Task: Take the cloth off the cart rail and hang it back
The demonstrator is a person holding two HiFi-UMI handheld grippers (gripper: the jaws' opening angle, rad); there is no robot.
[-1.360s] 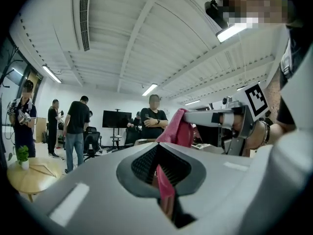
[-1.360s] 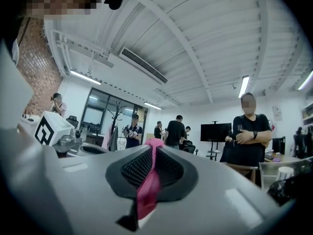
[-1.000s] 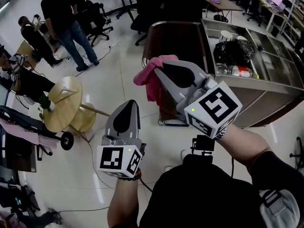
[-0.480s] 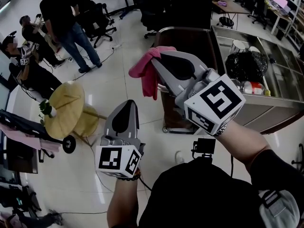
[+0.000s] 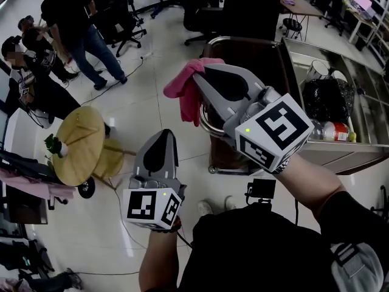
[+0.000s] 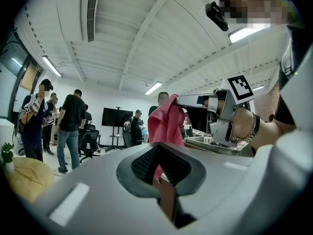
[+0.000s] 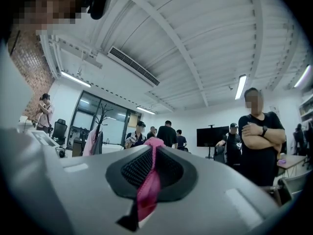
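Right jaws: pressed shut on a fold of the pink cloth (image 7: 148,192), which runs up between the pads of the right gripper (image 5: 200,69).
Cloth: bunched at those jaw tips, drooping below and to their left.
Left jaws: tips together with nothing between them; the left gripper (image 5: 164,132) sits lower, with the cloth beyond its tips.
Cart rail (image 5: 205,119): beneath the right jaws, just beside the hanging cloth.
Cart (image 5: 261,59): beyond the right jaws, with a black bag (image 5: 325,99) to their right.
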